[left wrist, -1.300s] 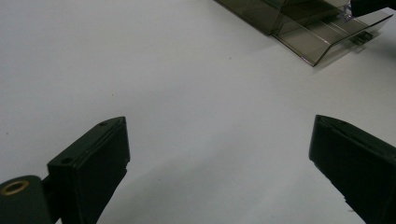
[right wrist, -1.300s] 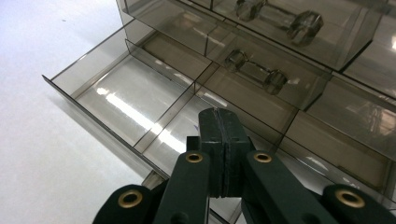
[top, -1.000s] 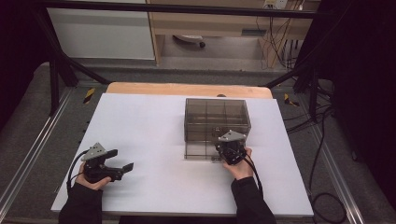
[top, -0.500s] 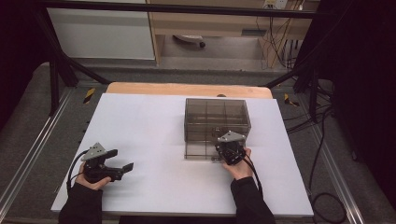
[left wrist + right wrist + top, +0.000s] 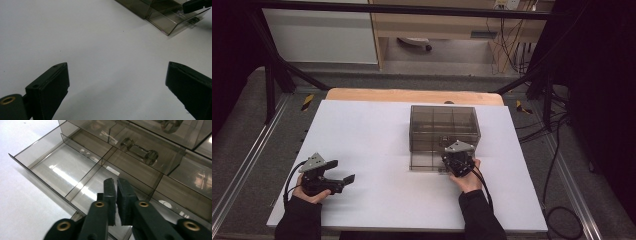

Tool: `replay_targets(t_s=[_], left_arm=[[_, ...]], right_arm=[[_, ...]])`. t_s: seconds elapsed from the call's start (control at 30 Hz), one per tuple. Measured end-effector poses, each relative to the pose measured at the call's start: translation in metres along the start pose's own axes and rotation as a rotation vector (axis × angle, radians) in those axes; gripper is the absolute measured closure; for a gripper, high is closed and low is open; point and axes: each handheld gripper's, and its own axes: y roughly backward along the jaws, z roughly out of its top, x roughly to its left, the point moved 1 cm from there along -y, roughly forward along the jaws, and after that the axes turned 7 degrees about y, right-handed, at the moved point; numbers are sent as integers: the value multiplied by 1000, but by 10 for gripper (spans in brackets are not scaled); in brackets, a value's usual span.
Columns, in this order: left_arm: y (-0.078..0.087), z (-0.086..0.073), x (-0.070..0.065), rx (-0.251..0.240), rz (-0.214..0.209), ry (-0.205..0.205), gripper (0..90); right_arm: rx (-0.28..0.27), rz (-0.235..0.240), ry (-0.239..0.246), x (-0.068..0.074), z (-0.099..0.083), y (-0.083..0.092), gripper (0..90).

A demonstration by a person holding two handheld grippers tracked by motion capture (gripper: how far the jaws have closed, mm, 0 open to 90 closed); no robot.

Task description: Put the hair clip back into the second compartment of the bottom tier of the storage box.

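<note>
A smoky clear drawer box [image 5: 443, 131] stands right of centre on the white bench [image 5: 377, 135], with its bottom drawer [image 5: 75, 173] pulled out toward the lower edge of the high view. The right gripper [image 5: 458, 161] sits at that drawer's front, lower right of the box; in the right gripper view its jaws are nearly together with only a thin gap between them and nothing visibly clamped, the tips just above the drawer's front rim near its handle. The drawer's long axis runs across the box front, and its slide runs straight back into the box. The left gripper [image 5: 343, 181] rests well apart at the lower left, jaws wide apart and empty. Nothing lies between drawer and box.
</note>
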Motion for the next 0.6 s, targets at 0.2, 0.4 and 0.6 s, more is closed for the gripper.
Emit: replay_targets(t_s=[0.2,0.4,0.6], left_arm=[[0,0,0,0,0,1,45],[0,0,0,0,1,-1,46],[0,0,0,2,1,-1,46]], right_arm=[[-23,3,-24,-1,2,5,754],[-52,9,-33,-2,4,13,597],[-67,40,-44,-1,5,18,423]])
